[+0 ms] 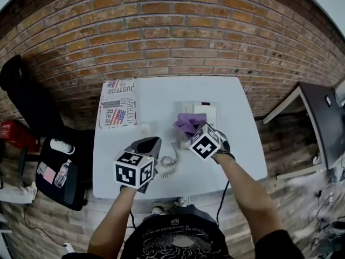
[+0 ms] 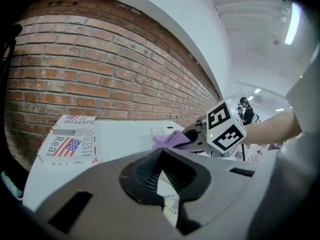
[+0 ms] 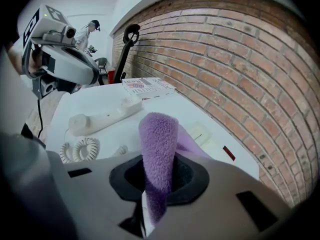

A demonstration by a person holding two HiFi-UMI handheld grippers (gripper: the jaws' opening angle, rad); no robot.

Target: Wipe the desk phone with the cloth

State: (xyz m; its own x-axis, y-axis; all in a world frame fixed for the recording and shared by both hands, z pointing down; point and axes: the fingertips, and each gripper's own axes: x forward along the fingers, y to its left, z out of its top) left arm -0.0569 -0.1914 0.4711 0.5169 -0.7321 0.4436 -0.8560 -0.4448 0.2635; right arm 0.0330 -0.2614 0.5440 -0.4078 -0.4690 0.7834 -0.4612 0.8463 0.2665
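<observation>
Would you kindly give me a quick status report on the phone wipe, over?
Right gripper shut on purple cloth, over phone base. Left gripper shut, empty, above table. Handset off base, lying on table with coiled cord. Nothing blocking.

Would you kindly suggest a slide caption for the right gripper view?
Right claw clamps the purple cloth; the handset lies on the white table by its coiled cord.

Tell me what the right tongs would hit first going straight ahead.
Probably the white phone base: the purple cloth clamped in the right tongs drapes toward it, though depth is unclear.
</observation>
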